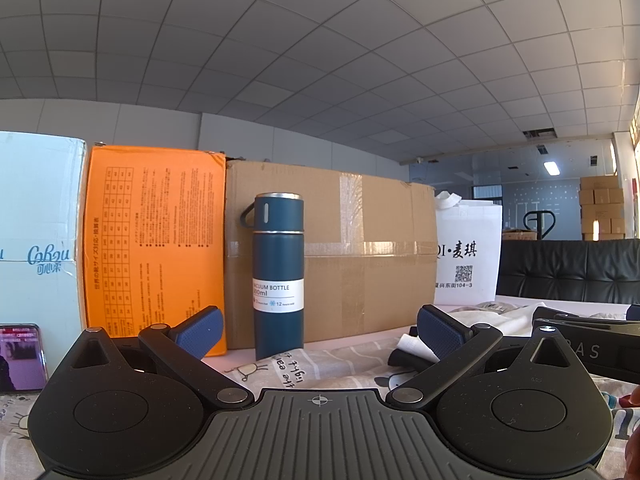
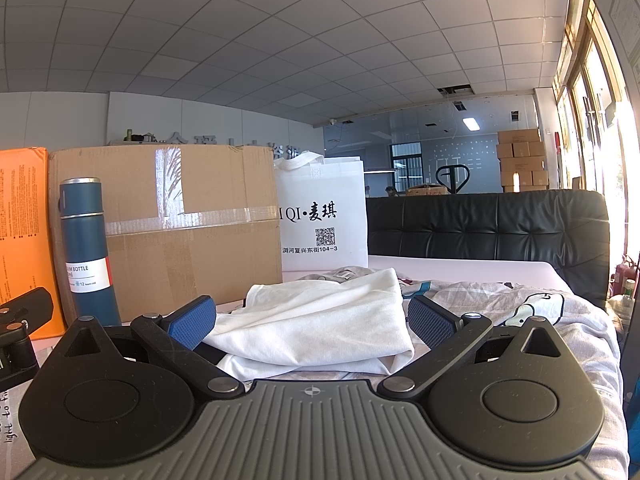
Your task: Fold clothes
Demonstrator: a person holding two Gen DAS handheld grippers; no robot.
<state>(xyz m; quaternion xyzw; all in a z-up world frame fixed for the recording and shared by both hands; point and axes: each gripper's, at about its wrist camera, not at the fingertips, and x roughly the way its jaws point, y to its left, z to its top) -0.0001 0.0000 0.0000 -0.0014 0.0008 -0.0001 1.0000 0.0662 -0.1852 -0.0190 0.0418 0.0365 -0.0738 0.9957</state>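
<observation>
White garment [image 2: 320, 320] crumpled on printed sheet [image 2: 520, 312], right tongs [image 2: 314, 322] agape around it

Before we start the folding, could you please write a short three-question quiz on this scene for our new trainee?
1. True or false: the right gripper is shut on the white garment.
2. What stands directly in front of the cardboard box? A) blue vacuum bottle B) phone C) white bag
3. Which colour is the box left of the cardboard box?

Key: 1 false, its jaws stand open around the garment; 2 A; 3 orange.
</observation>
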